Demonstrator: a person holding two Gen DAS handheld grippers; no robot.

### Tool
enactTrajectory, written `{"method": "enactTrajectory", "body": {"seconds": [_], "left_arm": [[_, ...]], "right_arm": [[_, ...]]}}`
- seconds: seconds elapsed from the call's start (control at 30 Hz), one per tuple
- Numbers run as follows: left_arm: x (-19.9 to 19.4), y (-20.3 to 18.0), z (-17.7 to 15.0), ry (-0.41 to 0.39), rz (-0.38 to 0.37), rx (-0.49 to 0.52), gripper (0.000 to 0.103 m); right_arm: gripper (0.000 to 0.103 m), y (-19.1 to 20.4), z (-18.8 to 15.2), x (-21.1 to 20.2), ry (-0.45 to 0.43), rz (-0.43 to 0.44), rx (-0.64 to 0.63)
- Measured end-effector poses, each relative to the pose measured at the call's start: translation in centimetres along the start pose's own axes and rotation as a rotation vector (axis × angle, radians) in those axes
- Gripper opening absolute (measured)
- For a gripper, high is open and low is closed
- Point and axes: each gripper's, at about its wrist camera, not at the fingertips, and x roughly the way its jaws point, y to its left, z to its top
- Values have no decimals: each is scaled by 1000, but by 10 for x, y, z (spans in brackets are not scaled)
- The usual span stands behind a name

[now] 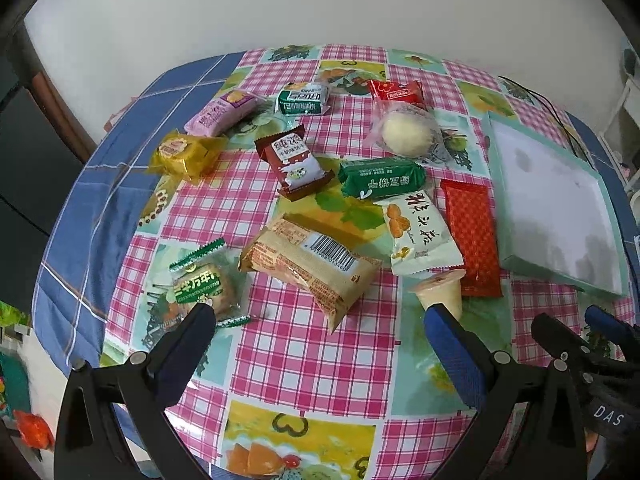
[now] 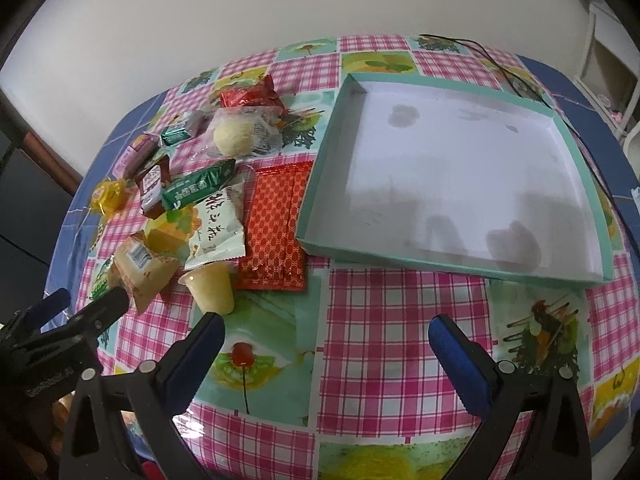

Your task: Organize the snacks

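Snacks loose on checked tablecloth (image 1: pixel 304 360), teal box (image 2: pixel 316 208) empty — both grippers spread wide, holding nothing.

Left gripper (image 1: pixel 320 316) hovers over tan barcode bread pack (image 1: pixel 312 268), green-sealed cake (image 1: pixel 200 284) by its left finger, jelly cup (image 1: pixel 440 292) by the right. Right gripper (image 2: pixel 326 326) hangs over bare cloth in front of the box — jelly cup just beside its left fingertip. Red flat packet (image 2: pixel 276 228) lies against the box's left wall; the other snacks are scattered further left.
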Motion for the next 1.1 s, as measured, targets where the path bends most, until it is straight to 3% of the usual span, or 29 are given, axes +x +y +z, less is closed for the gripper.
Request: {"method": "enactTrajectory", "body": {"seconds": [1.1], "left_arm": [[5, 3, -3, 19, -11, -15, 103]], "right_arm": [[103, 4, 1, -1, 3, -12, -14]]}}
